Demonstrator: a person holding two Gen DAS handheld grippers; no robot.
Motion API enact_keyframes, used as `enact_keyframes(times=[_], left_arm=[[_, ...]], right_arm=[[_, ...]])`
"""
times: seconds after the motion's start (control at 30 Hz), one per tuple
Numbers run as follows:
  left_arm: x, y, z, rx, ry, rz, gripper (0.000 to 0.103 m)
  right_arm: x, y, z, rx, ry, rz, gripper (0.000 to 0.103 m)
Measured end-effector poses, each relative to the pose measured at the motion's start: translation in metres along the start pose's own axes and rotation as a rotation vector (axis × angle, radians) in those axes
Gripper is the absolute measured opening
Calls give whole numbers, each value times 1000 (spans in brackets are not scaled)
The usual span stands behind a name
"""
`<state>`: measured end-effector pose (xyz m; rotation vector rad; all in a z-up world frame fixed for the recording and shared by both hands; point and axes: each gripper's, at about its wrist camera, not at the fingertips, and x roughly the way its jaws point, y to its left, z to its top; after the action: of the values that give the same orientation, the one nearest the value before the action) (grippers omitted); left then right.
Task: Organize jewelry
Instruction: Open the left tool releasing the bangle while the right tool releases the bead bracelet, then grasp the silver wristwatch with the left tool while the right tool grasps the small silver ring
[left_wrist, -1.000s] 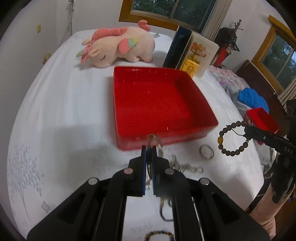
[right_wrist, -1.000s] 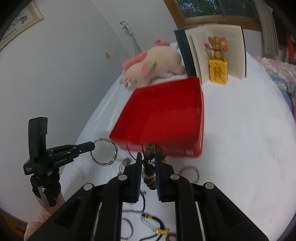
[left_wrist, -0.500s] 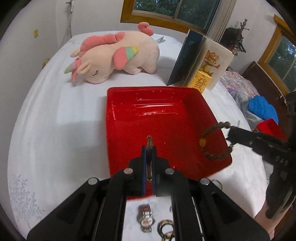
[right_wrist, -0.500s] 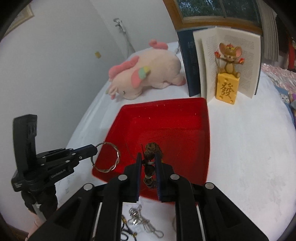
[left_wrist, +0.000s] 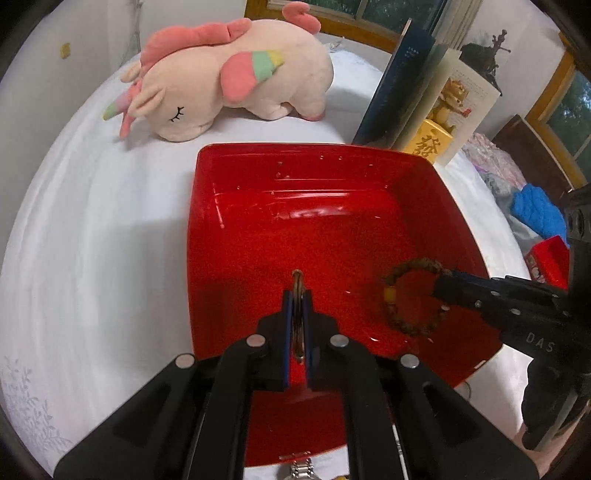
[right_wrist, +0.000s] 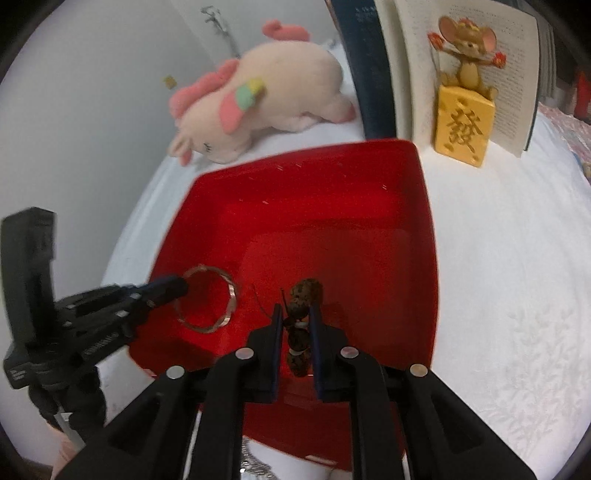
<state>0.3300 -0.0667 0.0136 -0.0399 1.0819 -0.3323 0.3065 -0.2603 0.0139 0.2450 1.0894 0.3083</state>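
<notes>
Jewelry: two pieces in grip, both over the red tray; a metal bangle and a brown bead bracelet.
Metal bangle: thin silver ring, seen edge-on in the left wrist view, as a full loop in the right wrist view; hangs above the tray's near left part.
Left gripper: pads pressed together on the bangle's rim, pointing steeply down over the tray.
Bead bracelet: dark brown beads with one yellow bead, forming an open loop above the tray's near right part.
Right gripper: fingers narrowed onto the beads, which fill the gap between the pads.
Red tray: square, glossy, shallow-walled; rests on a white bedsheet; whether either piece touches its floor cannot be told.
Plush unicorn: pink and cream, lying on its side beyond the tray.
Open book: stands upright behind the tray's far right corner.
Mouse figurine: on a yellow block, just before the book's pages.
Watch: metal strap partly visible on the sheet at the tray's near edge.
</notes>
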Motion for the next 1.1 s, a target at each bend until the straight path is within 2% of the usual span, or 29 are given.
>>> enact_keyframes(times=[0.1,0.13,0.17,0.23,0.37,0.53,0.73,0.97,1.1], left_arm=[[0,0,0,-3,7,-8,9],[0,1,0,-3,10,-3,14],[0,1,0,-5,11,-2,31],[-2,4,0,-13,4,-8,50],[-11,4,0,-4,-15,-29,56],[-27,0,-6,24,-55,-22,63],[-58,-3,-27,58,-102,-22,63],[-91,-2,-77,94,-122,46,67],[-100,-2,-102,98,-127,100,67]], right_arm=[[2,-3,0,4,4,-24,21],[1,-3,0,2,0,-45,29],[1,-4,-1,1,-4,-56,30],[1,-6,-2,0,0,-58,30],[-5,-7,-4,-3,-27,-89,33],[-18,-4,-8,-15,-58,-65,33],[-46,5,-24,-53,-108,-34,33],[-77,20,-69,-120,-147,-16,33],[-84,20,-93,-125,-134,-18,33]])
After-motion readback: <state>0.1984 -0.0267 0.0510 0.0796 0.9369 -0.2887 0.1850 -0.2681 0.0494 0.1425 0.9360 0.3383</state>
